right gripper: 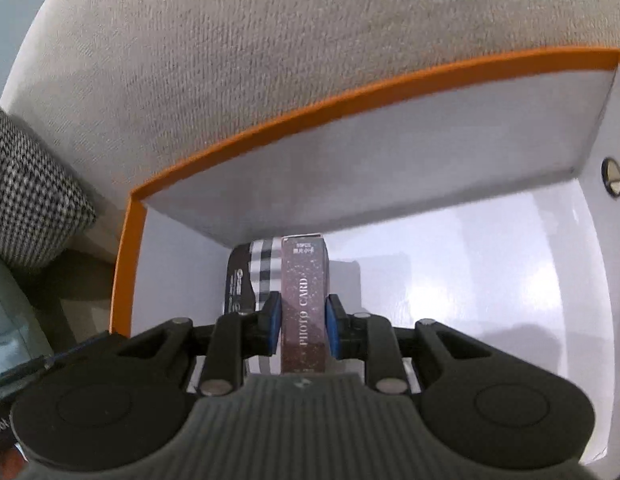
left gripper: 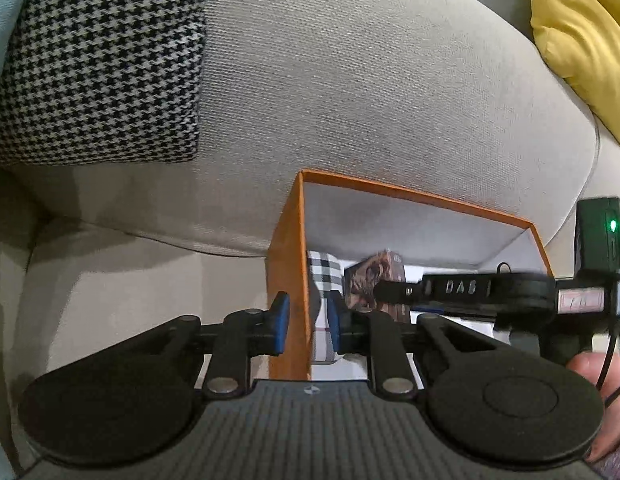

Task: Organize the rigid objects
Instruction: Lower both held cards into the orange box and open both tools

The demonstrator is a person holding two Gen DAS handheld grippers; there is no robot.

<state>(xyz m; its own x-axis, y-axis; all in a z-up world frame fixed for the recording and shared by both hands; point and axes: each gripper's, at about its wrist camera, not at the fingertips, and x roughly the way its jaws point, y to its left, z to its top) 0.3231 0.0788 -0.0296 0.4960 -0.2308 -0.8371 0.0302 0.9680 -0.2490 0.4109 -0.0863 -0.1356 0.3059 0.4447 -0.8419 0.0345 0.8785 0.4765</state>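
Observation:
An orange box (left gripper: pixel 288 280) with a white inside (right gripper: pixel 449 264) stands on a beige sofa. My left gripper (left gripper: pixel 308 322) straddles the box's near left wall, one blue pad (left gripper: pixel 281 322) outside and one inside, close against it. My right gripper (right gripper: pixel 300 330) is inside the box, shut on a brown "PHOTO CARD" box (right gripper: pixel 304 304) held upright. That box also shows in the left wrist view (left gripper: pixel 367 280), with the right gripper (left gripper: pixel 393 292) on it. A black-and-white checked box (right gripper: pixel 256 276) stands just left of it, also in the left wrist view (left gripper: pixel 325 280).
A houndstooth cushion (left gripper: pixel 98 60) leans on the sofa back (left gripper: pixel 349 80) at the left. A yellow cushion (left gripper: pixel 581 40) lies at the upper right. The box's right part (right gripper: pixel 489 280) shows bare white floor. A hand (left gripper: pixel 605 380) holds the right gripper.

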